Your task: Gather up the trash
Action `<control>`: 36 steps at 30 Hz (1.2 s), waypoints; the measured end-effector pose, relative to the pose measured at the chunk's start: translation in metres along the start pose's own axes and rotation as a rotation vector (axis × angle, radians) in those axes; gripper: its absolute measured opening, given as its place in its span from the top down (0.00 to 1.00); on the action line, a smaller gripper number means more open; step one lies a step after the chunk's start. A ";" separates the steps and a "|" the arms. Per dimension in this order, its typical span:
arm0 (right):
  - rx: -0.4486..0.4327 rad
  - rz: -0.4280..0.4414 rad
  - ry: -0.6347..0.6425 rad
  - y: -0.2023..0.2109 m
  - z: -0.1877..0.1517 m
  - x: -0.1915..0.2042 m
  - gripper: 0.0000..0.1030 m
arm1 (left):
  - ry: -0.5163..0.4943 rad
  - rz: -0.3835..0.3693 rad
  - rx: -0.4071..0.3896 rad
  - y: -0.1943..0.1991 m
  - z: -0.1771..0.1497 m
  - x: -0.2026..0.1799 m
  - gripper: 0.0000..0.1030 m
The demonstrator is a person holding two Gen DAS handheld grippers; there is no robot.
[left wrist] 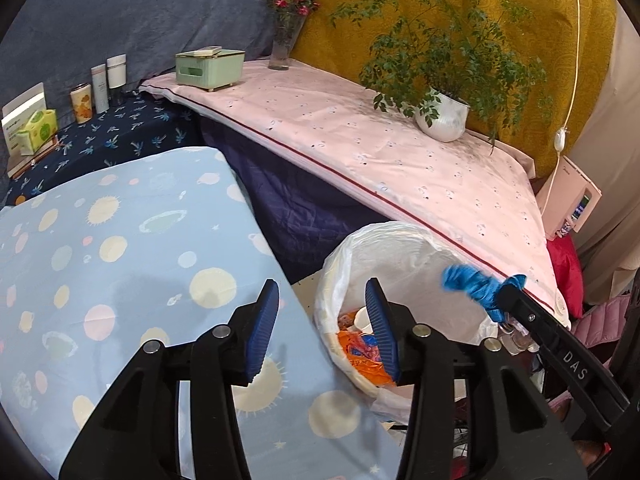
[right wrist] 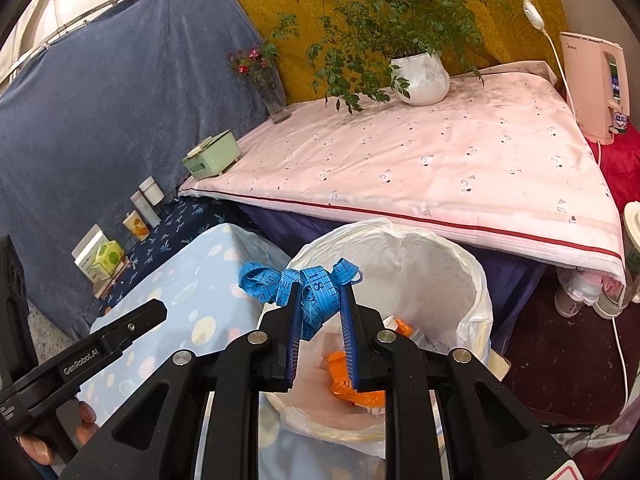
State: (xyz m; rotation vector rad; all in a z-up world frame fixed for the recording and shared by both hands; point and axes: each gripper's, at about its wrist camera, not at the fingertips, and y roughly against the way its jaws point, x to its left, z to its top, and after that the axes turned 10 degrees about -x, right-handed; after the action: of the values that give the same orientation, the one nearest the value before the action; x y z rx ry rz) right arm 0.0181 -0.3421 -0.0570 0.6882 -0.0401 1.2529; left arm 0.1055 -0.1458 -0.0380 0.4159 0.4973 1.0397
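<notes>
A crumpled blue measuring tape [right wrist: 316, 286] is pinched between my right gripper's [right wrist: 320, 289] pads, and loops of it stick out to the left and above. It hangs over the open mouth of a bin lined with a white bag [right wrist: 448, 252]. Inside the bin lie an orange wrapper [right wrist: 340, 364] and other scraps. In the left wrist view the tape [left wrist: 470, 282] shows at the right gripper's [left wrist: 505, 290] tip, above the bin's [left wrist: 400, 240] far rim. My left gripper [left wrist: 322, 292] stands open with nothing between its fingers, over the bin's near-left edge. A paper cup [left wrist: 362, 318] lies in the bin.
A table under a light-blue planet cloth [left wrist: 120, 260] sits left of the bin. Behind it a pink-covered table [right wrist: 440, 160] carries a potted plant [right wrist: 420, 76], a green box [right wrist: 212, 158] and a flower vase [right wrist: 276, 104]. A pink appliance [right wrist: 600, 88] stands far right.
</notes>
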 end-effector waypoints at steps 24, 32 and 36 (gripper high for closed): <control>0.060 -0.074 0.138 0.016 -0.016 0.030 0.25 | -0.069 0.160 -0.013 0.031 -0.032 0.010 0.15; 0.071 -0.128 0.228 0.030 -0.024 0.033 0.07 | -0.089 0.200 0.000 0.035 -0.043 0.011 0.11; 0.082 -0.148 0.250 0.033 -0.027 0.033 0.07 | -0.106 0.214 0.000 0.039 -0.047 0.009 0.09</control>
State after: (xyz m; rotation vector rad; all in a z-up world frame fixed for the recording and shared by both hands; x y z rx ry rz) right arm -0.0091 -0.2959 -0.0507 0.5902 0.2650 1.1942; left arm 0.0550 -0.1159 -0.0570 0.5297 0.3627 1.2170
